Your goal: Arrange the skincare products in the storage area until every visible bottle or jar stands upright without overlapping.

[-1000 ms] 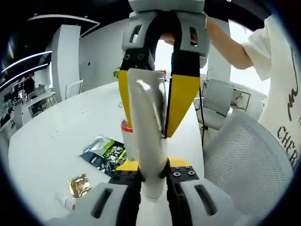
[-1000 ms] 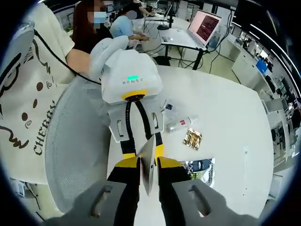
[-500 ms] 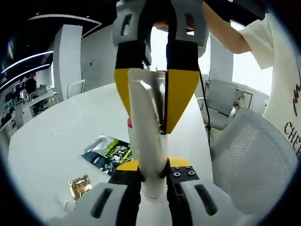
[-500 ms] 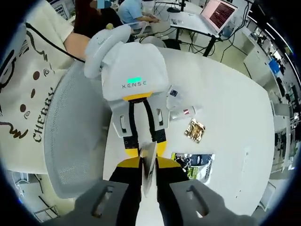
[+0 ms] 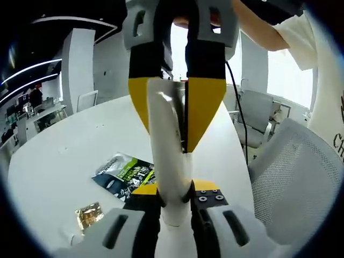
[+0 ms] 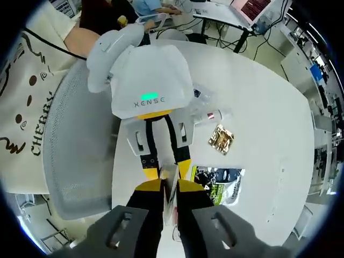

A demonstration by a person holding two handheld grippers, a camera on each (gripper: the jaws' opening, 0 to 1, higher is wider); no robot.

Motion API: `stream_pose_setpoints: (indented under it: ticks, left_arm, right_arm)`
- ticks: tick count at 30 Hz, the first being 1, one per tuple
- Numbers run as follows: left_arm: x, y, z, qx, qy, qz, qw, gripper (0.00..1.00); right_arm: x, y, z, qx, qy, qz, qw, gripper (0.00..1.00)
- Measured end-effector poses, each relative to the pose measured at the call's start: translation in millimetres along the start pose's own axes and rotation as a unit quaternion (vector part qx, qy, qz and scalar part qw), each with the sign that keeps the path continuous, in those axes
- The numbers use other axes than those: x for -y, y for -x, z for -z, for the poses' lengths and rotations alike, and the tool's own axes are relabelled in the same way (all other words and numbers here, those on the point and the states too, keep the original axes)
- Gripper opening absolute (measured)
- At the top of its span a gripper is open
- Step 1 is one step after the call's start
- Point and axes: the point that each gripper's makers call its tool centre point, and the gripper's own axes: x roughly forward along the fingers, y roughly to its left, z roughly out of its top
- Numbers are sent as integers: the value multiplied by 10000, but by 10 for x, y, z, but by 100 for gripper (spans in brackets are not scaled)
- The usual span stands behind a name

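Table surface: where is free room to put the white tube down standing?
The white table is bare beyond the gold sachet, toward its far edge. It is crowded around the green-black pouch, the sachet and the small bottle. Both grippers grip the white tube.

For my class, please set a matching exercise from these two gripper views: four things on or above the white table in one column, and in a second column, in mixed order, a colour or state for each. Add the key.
Things:
1. white tube
2. snack packet
3. foil sachet
4. small bottle

States:
A. gold and crinkled, flat on the table
B. lying on its side, with a red band
C. held off the table between both grippers
D. green, black and white print, lying flat

Pairs: 1-C, 2-D, 3-A, 4-B
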Motion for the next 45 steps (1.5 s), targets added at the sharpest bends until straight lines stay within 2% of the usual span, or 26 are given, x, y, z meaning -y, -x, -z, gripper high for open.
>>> stream_pose_setpoints:
  ticks: [19,23,29,31,32,40,45]
  left_arm:
    - [-90,-61,-41,249,13,-56,9997,19]
    - [-157,-6,-49,253,15,-163,9995,25]
    - [-124,68,-17,104,-115,-71,9999,23]
    - [-133,87,40,-44,-170,-87,9998,23]
    - [-143,104,107,-205,-315,-102,9992,22]
    - [-137,124,199,-364,-154,-94,9992,13]
    - [-155,109,187,-376,-108,-108,9992,11]
  right_arm:
    - [75,-2,24,-93,113,48,9999,6]
    - [76,-5,21,-148,176,55,9997,6]
    - [81,-2,21,-177,194,55,9996,6]
    - [87,-1,28,-224,214,96,9995,6]
    - [93,0,35,-251,216,116,9994,6]
    - [159,11,80,-326,91,181,9993,6]
    - [212,22,122,-287,-72,179,9994,6]
